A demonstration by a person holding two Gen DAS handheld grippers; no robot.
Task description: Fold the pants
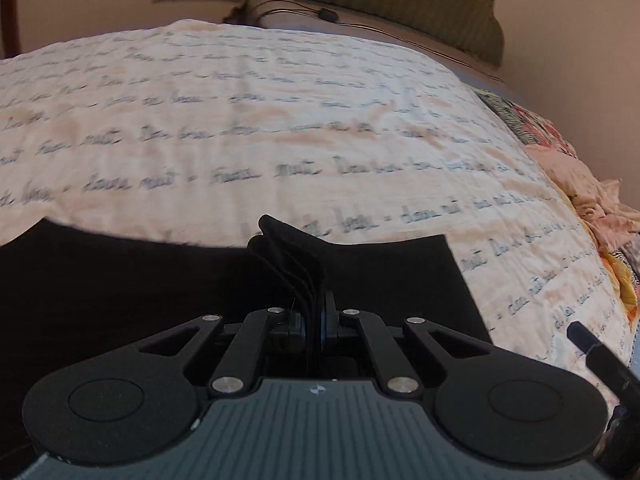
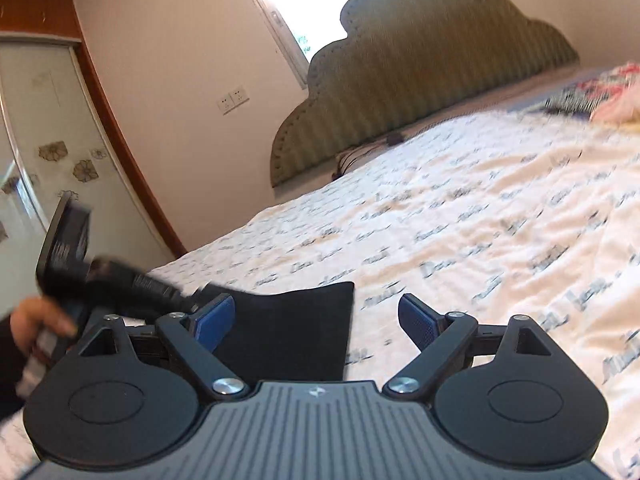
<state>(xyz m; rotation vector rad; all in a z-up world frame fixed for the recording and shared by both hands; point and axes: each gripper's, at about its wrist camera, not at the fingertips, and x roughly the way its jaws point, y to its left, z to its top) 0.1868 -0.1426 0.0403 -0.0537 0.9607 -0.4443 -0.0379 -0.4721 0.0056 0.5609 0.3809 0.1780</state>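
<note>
Black pants (image 1: 120, 280) lie folded flat on a cream bedspread (image 1: 280, 120) printed with blue script. My left gripper (image 1: 316, 312) is shut on several bunched layers of the pants' edge (image 1: 288, 256), which stick up past its fingers. In the right wrist view the right gripper (image 2: 316, 308) is open, its blue pads (image 2: 216, 316) wide apart. The squared end of the pants (image 2: 288, 328) lies on the bed below and between the jaws, apart from the pads. The left gripper (image 2: 188, 294) shows blurred at the left, held by a hand (image 2: 36, 320).
A green scalloped headboard (image 2: 420, 72) backs the bed, with a dark cable (image 1: 328, 14) at its foot. A colourful quilt and crumpled pink cloth (image 1: 580, 184) lie along the bed's right side. A wardrobe door with flower prints (image 2: 60, 140) stands to the left.
</note>
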